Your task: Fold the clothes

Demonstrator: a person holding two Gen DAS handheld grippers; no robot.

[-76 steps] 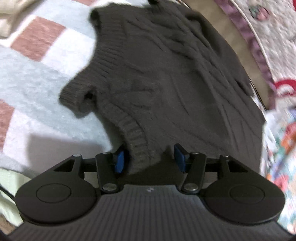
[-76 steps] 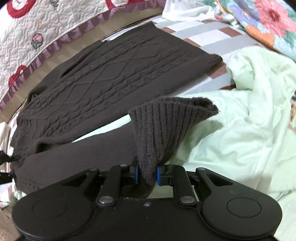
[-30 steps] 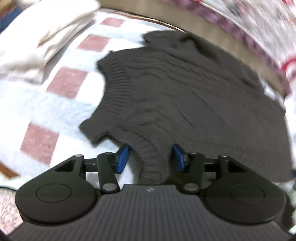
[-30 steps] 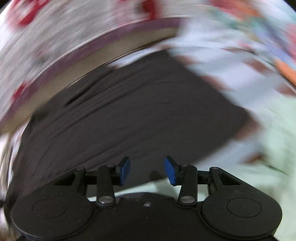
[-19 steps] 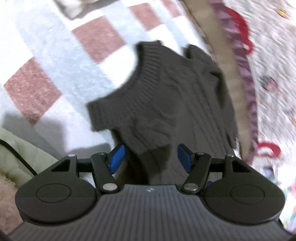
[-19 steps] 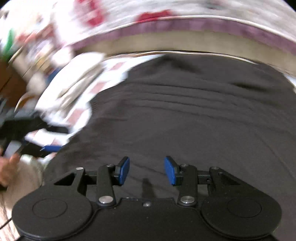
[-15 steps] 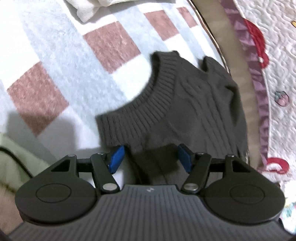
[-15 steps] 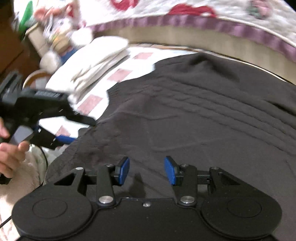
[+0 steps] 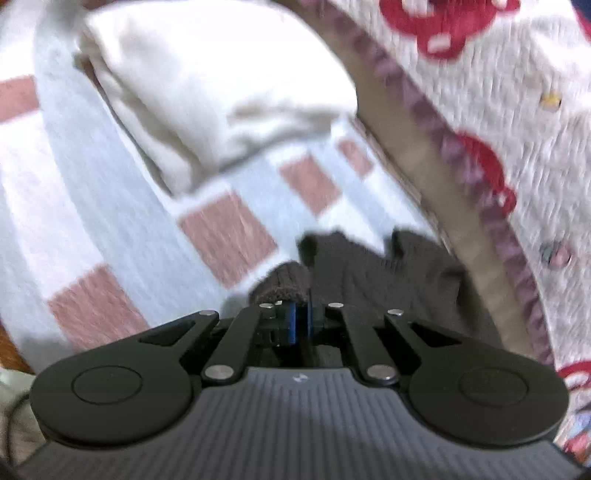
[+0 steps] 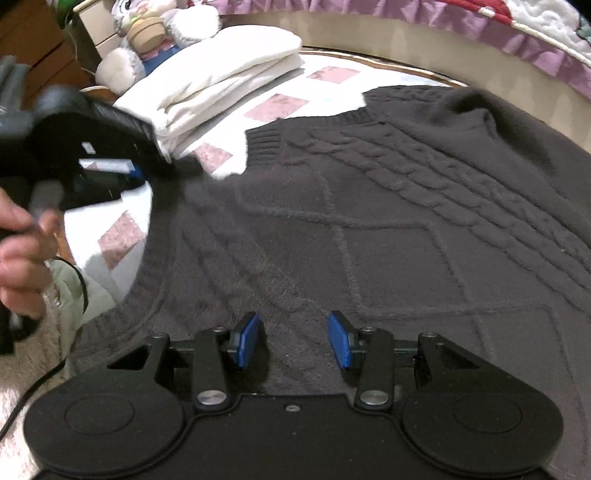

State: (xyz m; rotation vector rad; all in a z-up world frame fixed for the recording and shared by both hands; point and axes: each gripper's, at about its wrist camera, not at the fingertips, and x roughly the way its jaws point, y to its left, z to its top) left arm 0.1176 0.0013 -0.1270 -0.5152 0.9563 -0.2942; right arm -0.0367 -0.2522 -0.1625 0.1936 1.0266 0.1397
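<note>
A dark brown cable-knit sweater (image 10: 388, 221) lies spread on the bed. In the left wrist view only its near corner (image 9: 369, 280) shows. My left gripper (image 9: 301, 321) is at the sweater's left ribbed edge (image 9: 284, 286). Its jaws are closing tight, with a fold of that edge pinched between the blue pads. The right wrist view shows the same left gripper (image 10: 181, 170) blurred, with a person's hand (image 10: 22, 258) on its handle. My right gripper (image 10: 293, 339) hovers over the sweater's lower body. It is open, and only flat knit lies below its fingers.
Folded cream bedding (image 10: 221, 70) lies left of the sweater on the pink-and-white checked cover (image 9: 110, 192). A plush toy (image 10: 147, 33) sits behind it. A quilted spread with red motifs and a purple border (image 9: 498, 110) rises along the far side. A pale green blanket (image 10: 74, 295) is bunched at the near left.
The left gripper's jaws went from wide apart to shut on the ribbed edge as it slid along the sweater. The right gripper released the cuff and swung left over the body.
</note>
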